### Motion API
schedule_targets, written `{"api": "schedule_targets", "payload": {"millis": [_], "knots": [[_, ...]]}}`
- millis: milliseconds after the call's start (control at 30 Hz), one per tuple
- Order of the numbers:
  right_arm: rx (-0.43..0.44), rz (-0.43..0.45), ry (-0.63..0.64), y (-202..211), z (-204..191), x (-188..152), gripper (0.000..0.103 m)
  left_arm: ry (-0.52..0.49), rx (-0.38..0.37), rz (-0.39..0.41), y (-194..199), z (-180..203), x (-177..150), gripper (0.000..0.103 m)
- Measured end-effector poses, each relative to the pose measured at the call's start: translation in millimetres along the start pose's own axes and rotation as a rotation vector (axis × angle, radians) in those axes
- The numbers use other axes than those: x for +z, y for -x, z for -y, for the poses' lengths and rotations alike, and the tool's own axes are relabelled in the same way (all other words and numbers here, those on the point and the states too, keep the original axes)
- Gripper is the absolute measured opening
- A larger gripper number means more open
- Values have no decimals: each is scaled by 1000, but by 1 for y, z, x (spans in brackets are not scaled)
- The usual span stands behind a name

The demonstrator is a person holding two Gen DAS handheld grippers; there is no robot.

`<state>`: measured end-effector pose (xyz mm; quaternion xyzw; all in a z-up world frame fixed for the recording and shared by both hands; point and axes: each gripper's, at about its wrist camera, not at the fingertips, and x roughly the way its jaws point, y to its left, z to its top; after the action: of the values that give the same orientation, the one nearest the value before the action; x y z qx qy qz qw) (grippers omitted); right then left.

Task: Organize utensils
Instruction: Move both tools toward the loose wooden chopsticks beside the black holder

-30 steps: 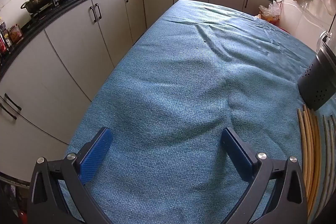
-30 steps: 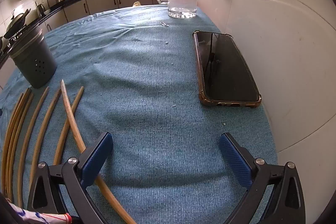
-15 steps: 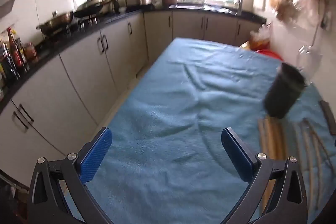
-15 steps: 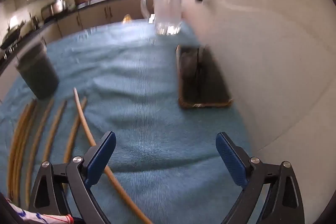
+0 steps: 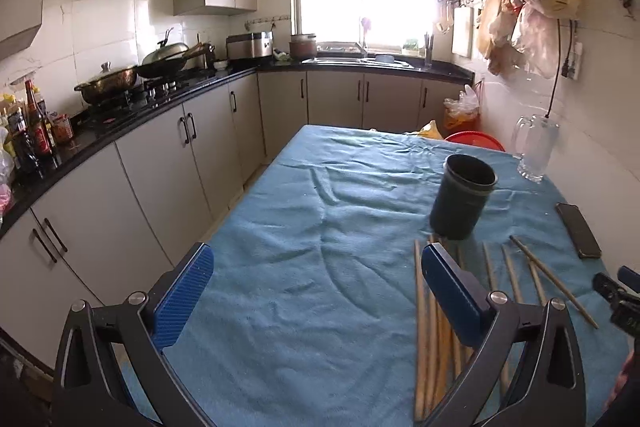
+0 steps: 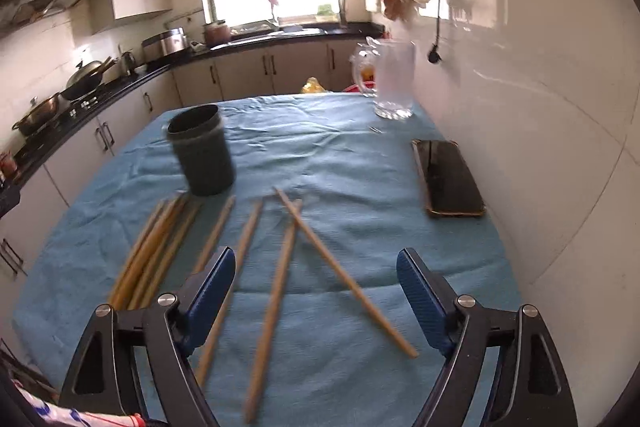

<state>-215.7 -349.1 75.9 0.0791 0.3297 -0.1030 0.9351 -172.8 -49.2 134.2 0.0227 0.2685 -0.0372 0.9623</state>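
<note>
1. A blue cloth (image 6: 360,163) covers a kitchen table. A dark cup (image 6: 202,151) stands upright on it, empty as far as its mouth shows. Wooden chopsticks (image 6: 276,283) lie loose on the cloth in front of the cup: a tight bundle (image 6: 154,255) at the left, near the cup's base, and several single sticks to its right, two of them crossed.

2. The left gripper (image 5: 316,291) hangs above the cloth with its jaws wide apart and nothing between them.

3. The right gripper (image 6: 316,293) also holds nothing. Its jaws are wide but closing, above the single sticks and clear of them.

4. Risk: the crossed pair. Closing on one stick could lever the other and send it rolling.

5. Risk: the bundle. A grab there may catch several sticks unevenly, and some could slip out on the way up.

6. Risk: the cup. It looks light and tall; a stick end or jaw striking its rim could tip it.

7. Risk: a phone (image 6: 450,179) and a glass mug (image 6: 394,79) stand near the wall at the right. A wide swing could hit them.
</note>
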Motion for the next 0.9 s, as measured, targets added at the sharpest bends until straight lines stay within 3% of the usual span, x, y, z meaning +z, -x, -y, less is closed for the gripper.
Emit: {"api": "schedule_targets", "payload": {"millis": [200,533,900], "knots": [[47,41,-25,18,-28,-4,87,-35,18,34,14,15,-4,103],[-116,165,83,53,-51,-5,89,-88,-27,71,40,32,-16,103],[-189,253,48,88,-38,-15,92,-69,-120,39,64,44,-34,103]]}}
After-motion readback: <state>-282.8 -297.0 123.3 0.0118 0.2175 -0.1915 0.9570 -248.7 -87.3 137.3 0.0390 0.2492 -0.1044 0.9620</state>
